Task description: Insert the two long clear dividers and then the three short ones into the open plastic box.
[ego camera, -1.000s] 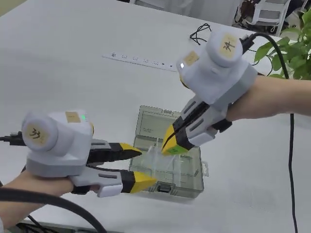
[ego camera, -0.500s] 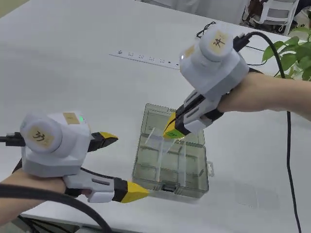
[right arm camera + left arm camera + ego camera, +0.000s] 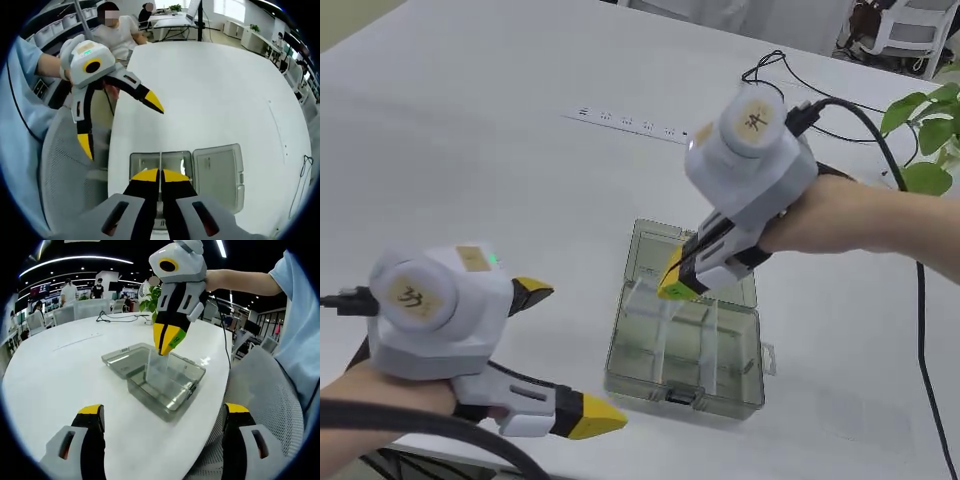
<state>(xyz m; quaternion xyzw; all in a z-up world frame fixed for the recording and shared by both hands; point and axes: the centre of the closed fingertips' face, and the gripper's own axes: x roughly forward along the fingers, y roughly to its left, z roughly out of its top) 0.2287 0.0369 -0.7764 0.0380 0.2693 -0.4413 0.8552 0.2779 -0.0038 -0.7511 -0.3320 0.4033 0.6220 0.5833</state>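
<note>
The open clear plastic box (image 3: 682, 396) lies near the table's front edge, its lid (image 3: 660, 243) folded back. My right gripper (image 3: 672, 290) hangs over the box's far half, shut on a clear divider (image 3: 644, 300) that dips into it. Other clear dividers stand inside the box. In the right gripper view the divider (image 3: 160, 161) is a thin edge between the shut tips (image 3: 160, 175) above the box (image 3: 174, 162). My left gripper (image 3: 570, 355) stands wide open left of the box, holding nothing. From the left gripper view (image 3: 163, 412) I see the right gripper (image 3: 166, 347), divider (image 3: 159, 367) and box (image 3: 150, 402).
A white power strip (image 3: 630, 125) lies on the table beyond the box, with a black cable (image 3: 775, 70) further back. A green plant (image 3: 920, 140) stands at the right edge. A mesh chair (image 3: 75, 175) sits by the table, and a person (image 3: 120, 35) sits behind.
My left gripper has opened wider and drawn back left, away from the box and divider. The right gripper keeps its hold on the divider over the box.
</note>
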